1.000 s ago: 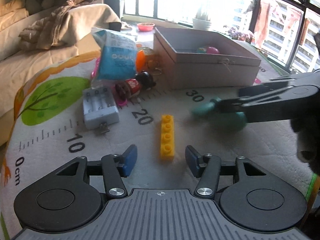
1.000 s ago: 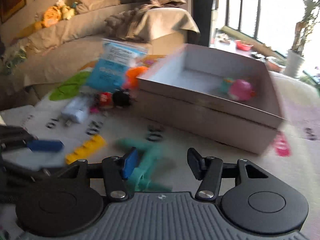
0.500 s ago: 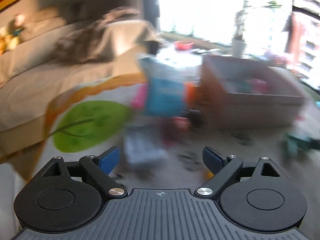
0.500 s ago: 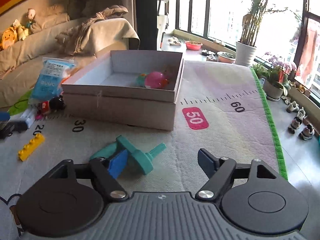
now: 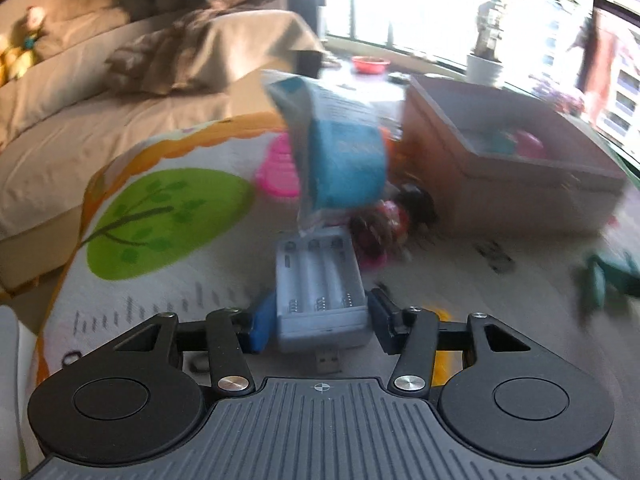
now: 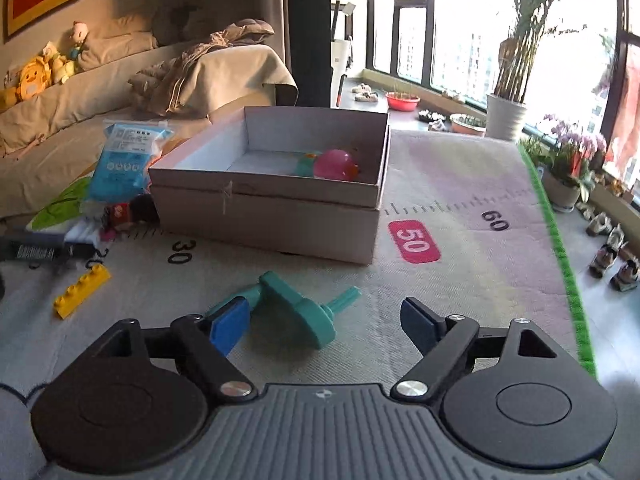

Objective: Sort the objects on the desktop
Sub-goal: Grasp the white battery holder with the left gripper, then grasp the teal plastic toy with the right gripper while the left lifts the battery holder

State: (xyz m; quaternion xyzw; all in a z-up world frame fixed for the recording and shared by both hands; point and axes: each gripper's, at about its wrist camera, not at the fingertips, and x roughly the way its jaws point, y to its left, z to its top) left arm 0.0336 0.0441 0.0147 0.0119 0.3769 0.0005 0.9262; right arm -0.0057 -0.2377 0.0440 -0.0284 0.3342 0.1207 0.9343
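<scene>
A white battery charger (image 5: 320,280) lies on the play mat between the jaws of my left gripper (image 5: 320,320), USB plug towards the camera. The jaws are closing and both blue pads (image 5: 262,322) touch its sides. Behind it are a blue packet (image 5: 340,152) and a small doll (image 5: 384,220). My right gripper (image 6: 320,320) hangs over a teal toy (image 6: 296,308) that rests on the mat; its jaws are opening and do not press on it. The open cardboard box (image 6: 272,220) beyond holds a pink ball (image 6: 334,165).
A yellow brick (image 6: 82,290) lies left of the teal toy. The mat's green edge (image 6: 560,248) runs along the right, with shoes on the floor past it. A sofa (image 5: 60,140) stands at the left, potted plants by the window.
My left gripper swung left from the yellow brick to the charger, opened wide, then closed around it. The right gripper let go of the teal toy, which now lies on the mat.
</scene>
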